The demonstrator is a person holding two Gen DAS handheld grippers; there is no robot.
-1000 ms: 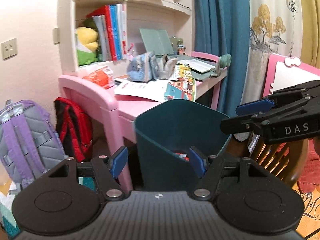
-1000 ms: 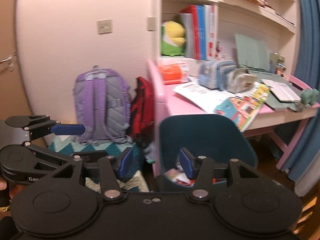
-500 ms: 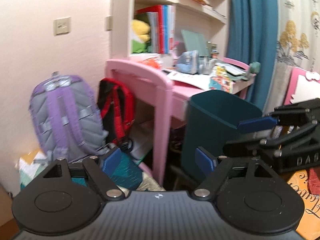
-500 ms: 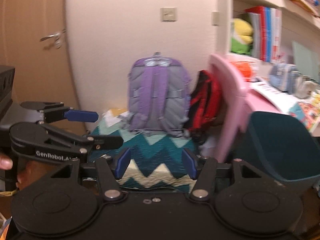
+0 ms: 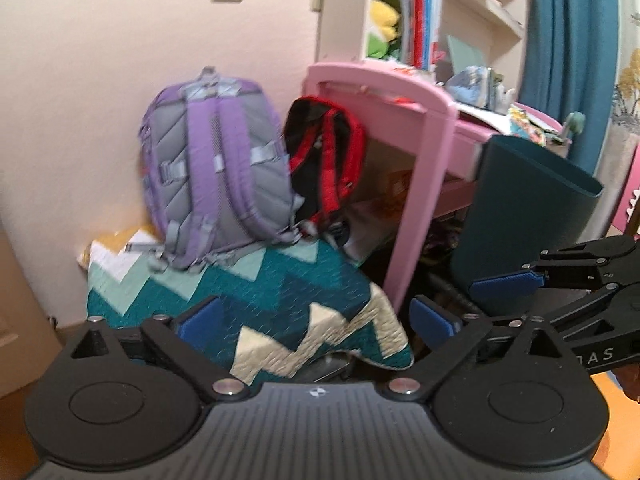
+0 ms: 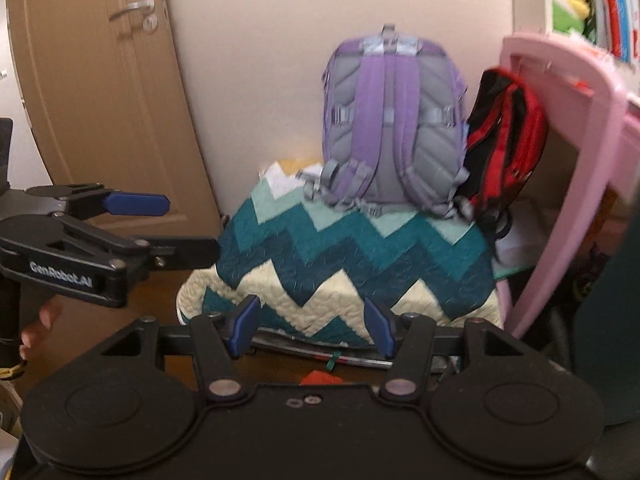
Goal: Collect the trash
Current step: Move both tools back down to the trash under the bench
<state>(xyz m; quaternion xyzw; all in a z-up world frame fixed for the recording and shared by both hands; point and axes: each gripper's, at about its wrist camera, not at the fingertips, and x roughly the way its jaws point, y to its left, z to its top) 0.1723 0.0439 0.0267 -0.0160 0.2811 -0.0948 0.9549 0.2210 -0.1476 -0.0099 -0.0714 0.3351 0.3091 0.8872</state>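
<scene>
Both our grippers hang empty before the zigzag quilt.
Our left gripper and right gripper hold jaws wide; the teal trash bin stands beside the pink tabletop, at our right.

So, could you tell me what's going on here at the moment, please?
A person is collecting trash with a handheld gripper in each hand. Both the left gripper and the right gripper are open and hold nothing. They point toward a zigzag quilt with a purple backpack on it, beside the pink desk. The teal bin stands to the right. A small red scrap lies on the floor just ahead of the right gripper.
</scene>
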